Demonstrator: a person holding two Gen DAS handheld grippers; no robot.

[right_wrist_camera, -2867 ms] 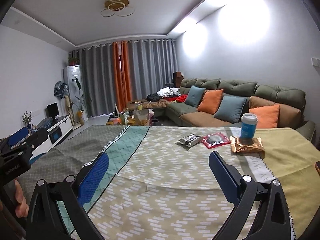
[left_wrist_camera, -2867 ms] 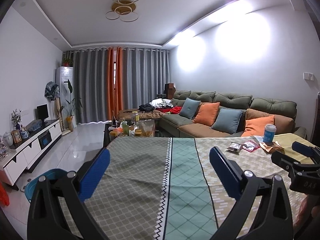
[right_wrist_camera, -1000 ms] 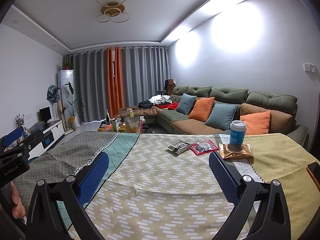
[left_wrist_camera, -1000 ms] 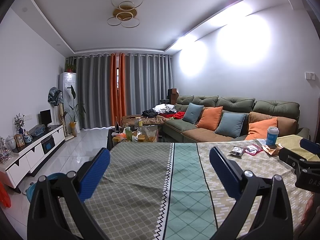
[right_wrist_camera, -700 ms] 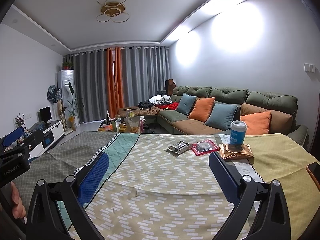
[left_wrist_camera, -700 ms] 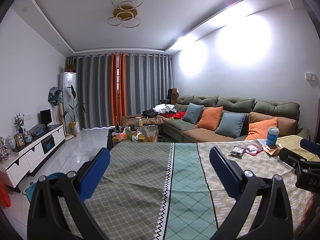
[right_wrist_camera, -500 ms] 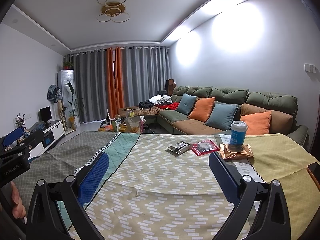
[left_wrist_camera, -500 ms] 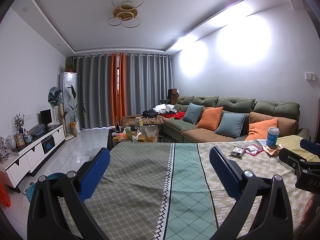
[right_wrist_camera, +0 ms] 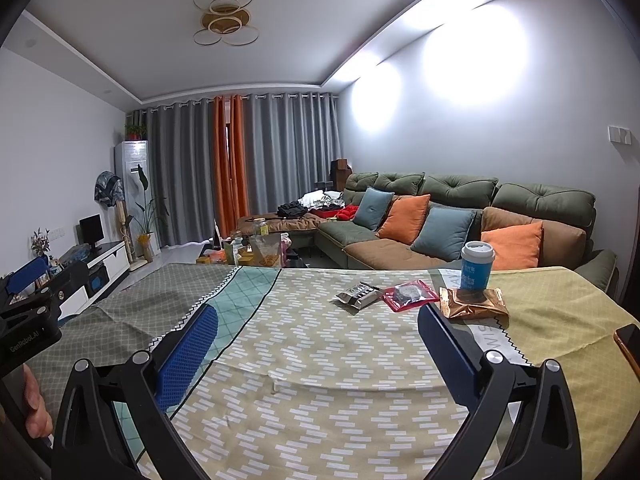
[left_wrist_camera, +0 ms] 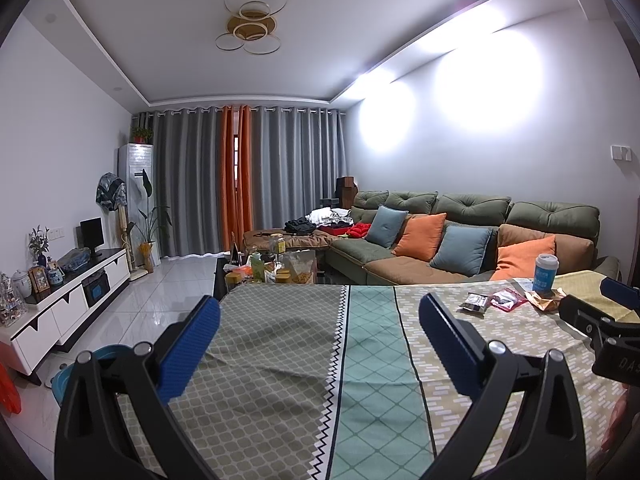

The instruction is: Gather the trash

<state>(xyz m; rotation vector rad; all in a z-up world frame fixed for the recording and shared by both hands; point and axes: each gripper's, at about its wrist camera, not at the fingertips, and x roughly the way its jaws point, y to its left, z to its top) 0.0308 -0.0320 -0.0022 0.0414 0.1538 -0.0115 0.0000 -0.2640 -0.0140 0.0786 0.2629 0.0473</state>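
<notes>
On the patterned tablecloth [right_wrist_camera: 320, 344] lie a grey-black wrapper [right_wrist_camera: 357, 293], a red wrapper [right_wrist_camera: 410, 295] and a copper foil wrapper [right_wrist_camera: 474, 304], with a blue paper cup [right_wrist_camera: 476, 266] standing on the foil one. They also show far right in the left wrist view: grey wrapper [left_wrist_camera: 475, 303], red wrapper [left_wrist_camera: 508, 300], foil wrapper [left_wrist_camera: 546, 300], cup [left_wrist_camera: 545, 274]. My right gripper [right_wrist_camera: 318, 322] is open and empty, short of the wrappers. My left gripper [left_wrist_camera: 319, 312] is open and empty over the table's left half.
A phone [right_wrist_camera: 628, 344] lies at the table's right edge. Beyond the table stand a sofa [right_wrist_camera: 460, 216] with cushions, a cluttered coffee table [left_wrist_camera: 272, 270] and a TV cabinet [left_wrist_camera: 68, 292]. A blue basin [left_wrist_camera: 86, 364] sits on the floor at the left.
Both grippers tilted up slightly early on, so the table sits lower in view. Over the last second nothing has visibly moved; both stay open.
</notes>
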